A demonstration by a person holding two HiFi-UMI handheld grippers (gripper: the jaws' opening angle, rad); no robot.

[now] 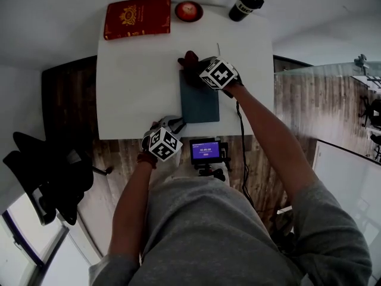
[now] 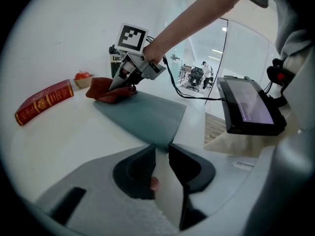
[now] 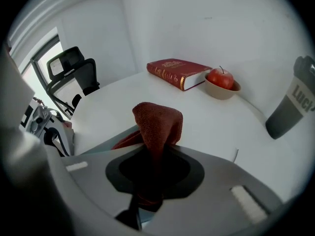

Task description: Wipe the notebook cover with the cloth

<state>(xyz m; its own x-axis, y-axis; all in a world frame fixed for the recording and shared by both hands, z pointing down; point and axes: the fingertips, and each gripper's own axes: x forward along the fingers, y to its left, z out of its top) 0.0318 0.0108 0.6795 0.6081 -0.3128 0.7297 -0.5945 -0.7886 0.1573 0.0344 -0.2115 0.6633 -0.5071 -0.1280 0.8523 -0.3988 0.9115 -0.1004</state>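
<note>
Our right gripper [image 3: 155, 156] had its jaws clamped on the cloth [image 3: 157, 122] at the far corner of the notebook [image 1: 199, 103], which lay near the table's [image 1: 137, 100] front edge. Our left gripper [image 2: 162, 154] waited at the near corner, jaws slightly apart and empty. Left unpinned, the notebook could slide under the wipe.

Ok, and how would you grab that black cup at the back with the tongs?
Take the black tumbler round the middle of its body, below the lid, coming in level from the near side. It seems to stand upright and it is round, so the tongs can close across it there. The apple bowl sits to its left, so that side is probably tighter.
</note>
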